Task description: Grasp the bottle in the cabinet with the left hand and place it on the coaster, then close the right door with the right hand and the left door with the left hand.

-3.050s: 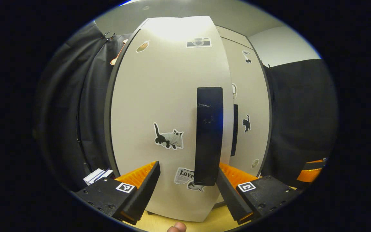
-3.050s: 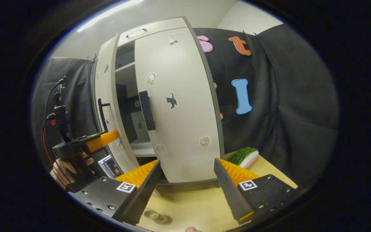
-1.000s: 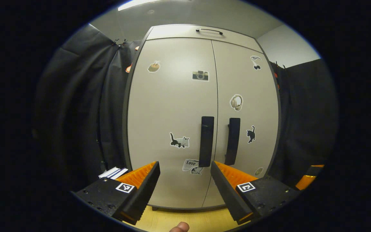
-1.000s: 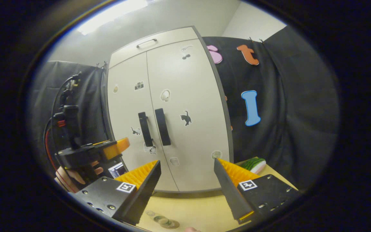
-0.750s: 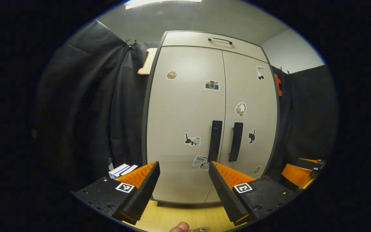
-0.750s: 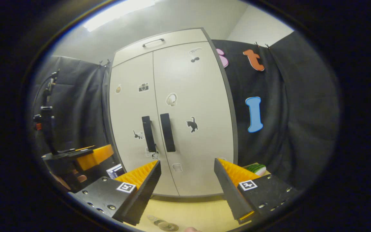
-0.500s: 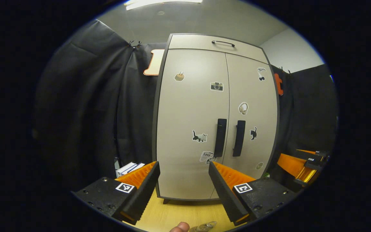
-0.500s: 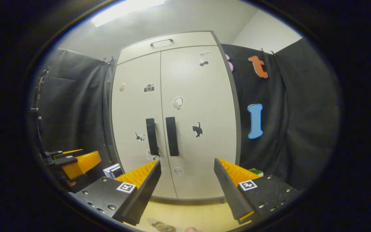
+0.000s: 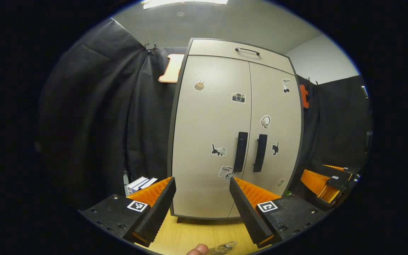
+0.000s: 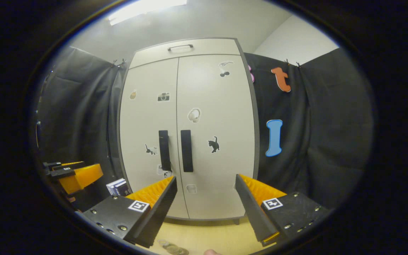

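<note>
- The cabinet [image 9: 236, 141] now stands with both doors flush; a few seconds ago the left door [image 9: 211, 141] was swung out close to the left gripper [image 9: 202, 209] and the right door [image 10: 218, 141] was ajar.
- Both grippers have backed away since then, so the whole cabinet front fits in each view, well apart from the fingers.
- The left gripper's jaws are wide apart and hold nothing.
- The right gripper [image 10: 205, 209] is equally spread and empty; it also appears at the right edge of the left gripper view.
- The bottle [image 9: 223, 248] shows only as a clear top at the bottom edge of the left gripper view, standing on the wooden table [image 9: 190, 237] in front of the cabinet; the coaster beneath it cannot be made out.
- Judged from this, the placing and both door closings look done, and the task seems complete.
</note>
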A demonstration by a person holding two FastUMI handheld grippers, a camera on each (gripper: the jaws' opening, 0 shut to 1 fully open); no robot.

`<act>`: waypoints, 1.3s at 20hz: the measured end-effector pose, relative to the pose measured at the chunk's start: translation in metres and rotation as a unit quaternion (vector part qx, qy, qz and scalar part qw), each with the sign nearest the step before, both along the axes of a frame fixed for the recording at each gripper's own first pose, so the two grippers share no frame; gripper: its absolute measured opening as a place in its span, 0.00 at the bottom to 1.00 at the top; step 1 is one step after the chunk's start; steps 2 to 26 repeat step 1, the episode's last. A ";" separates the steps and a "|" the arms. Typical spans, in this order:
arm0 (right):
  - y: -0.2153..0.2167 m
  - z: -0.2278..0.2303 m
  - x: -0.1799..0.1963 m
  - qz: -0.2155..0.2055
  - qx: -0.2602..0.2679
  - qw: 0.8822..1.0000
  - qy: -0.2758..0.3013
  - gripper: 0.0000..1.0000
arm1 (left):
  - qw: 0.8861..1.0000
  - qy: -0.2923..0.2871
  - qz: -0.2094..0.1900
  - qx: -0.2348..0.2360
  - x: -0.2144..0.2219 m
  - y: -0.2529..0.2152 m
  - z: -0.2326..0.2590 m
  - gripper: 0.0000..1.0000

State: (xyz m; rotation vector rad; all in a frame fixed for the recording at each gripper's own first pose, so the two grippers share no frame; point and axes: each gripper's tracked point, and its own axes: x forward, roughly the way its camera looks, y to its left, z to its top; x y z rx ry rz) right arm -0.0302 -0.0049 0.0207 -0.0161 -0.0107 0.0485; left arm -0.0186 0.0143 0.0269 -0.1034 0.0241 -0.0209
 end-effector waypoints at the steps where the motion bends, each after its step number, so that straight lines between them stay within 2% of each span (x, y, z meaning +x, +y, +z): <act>1: 0.000 0.000 0.000 -0.001 -0.001 1.000 0.000 1.00 | 1.000 0.000 0.000 0.002 0.000 0.000 -0.001 0.96; 26: 0.000 0.000 0.000 -0.001 -0.001 1.000 0.000 1.00 | 1.000 0.000 0.000 0.002 0.000 0.000 -0.001 0.96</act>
